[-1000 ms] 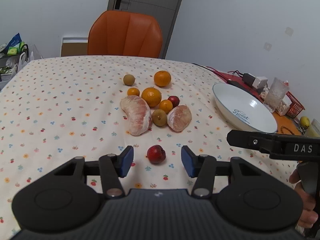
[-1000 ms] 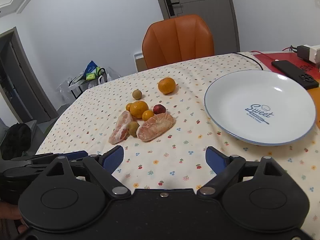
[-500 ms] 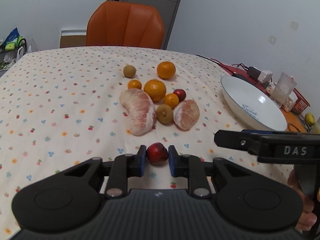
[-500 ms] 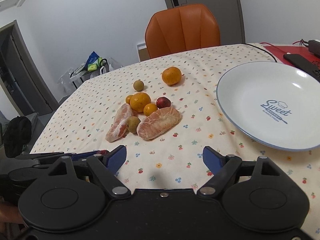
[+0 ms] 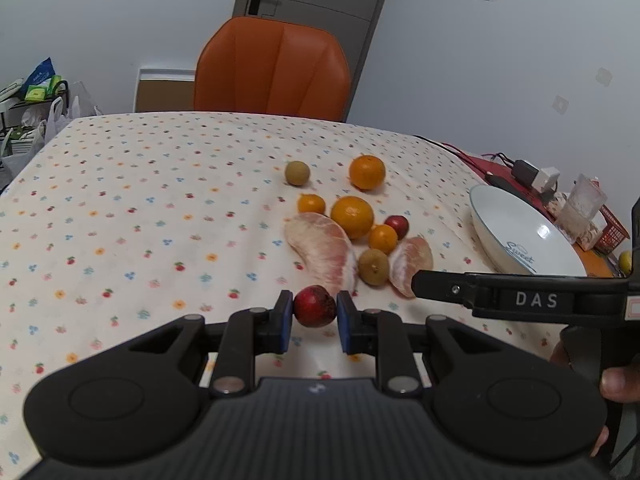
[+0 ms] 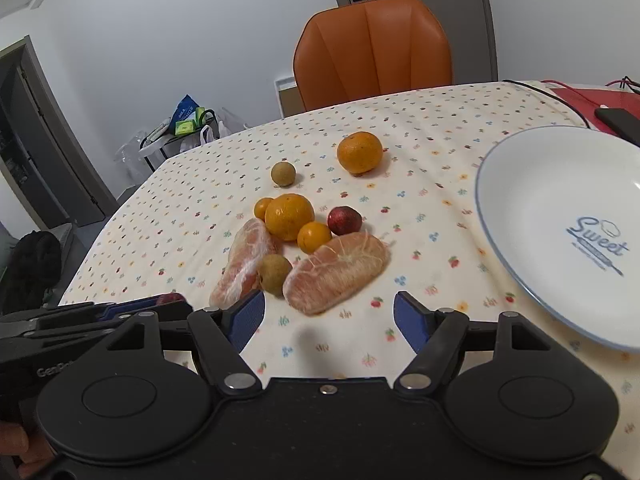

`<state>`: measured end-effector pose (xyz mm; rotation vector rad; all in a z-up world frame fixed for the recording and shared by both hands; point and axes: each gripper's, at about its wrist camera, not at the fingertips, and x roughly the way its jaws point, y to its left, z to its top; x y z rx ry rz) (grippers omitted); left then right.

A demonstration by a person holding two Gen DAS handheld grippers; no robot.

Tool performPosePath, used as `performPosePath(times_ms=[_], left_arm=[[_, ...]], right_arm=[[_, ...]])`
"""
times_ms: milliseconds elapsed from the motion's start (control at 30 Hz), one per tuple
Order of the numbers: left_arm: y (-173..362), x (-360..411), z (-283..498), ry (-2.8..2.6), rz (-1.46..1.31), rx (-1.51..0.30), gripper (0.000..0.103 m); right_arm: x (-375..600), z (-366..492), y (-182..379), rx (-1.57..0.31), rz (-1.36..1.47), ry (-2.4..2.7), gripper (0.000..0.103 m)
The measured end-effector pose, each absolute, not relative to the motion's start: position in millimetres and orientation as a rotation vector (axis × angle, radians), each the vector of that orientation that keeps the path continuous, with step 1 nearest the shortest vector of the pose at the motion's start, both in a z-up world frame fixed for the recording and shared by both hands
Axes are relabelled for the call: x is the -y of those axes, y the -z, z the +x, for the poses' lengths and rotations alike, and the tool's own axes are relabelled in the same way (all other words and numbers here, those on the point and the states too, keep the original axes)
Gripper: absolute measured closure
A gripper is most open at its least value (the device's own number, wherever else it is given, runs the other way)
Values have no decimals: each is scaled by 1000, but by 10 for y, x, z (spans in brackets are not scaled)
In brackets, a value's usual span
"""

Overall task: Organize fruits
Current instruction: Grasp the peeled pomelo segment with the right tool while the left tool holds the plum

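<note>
While the round red plum (image 5: 315, 306) showed no long axis, the left gripper (image 5: 313, 320) jaws clenched it; the right gripper (image 6: 329, 317) jaws gaped wide, holding nothing.

White blue-rimmed plate (image 6: 560, 184) cut off by right edge; dark red round fruit (image 6: 170, 299) mostly hidden behind black left gripper (image 6: 132, 307).

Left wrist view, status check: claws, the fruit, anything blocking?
Left claw shut on red fruit. Right claw open, holding nothing. White plate bare, no fruit in it. Right claw's arm crosses toward the plate.
</note>
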<state>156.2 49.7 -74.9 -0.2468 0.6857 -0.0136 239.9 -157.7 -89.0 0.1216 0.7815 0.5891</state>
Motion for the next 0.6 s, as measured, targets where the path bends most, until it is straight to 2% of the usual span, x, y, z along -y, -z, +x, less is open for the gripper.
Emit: performPosePath(times_ms=[333, 600], left_arm=[[707, -660, 1560, -9, -264, -668, 81], [707, -677, 1530, -10, -273, -661, 82]], right_arm=[[1404, 2550, 945, -789, 88, -557, 35], [1495, 2511, 944, -792, 91, -549, 57]])
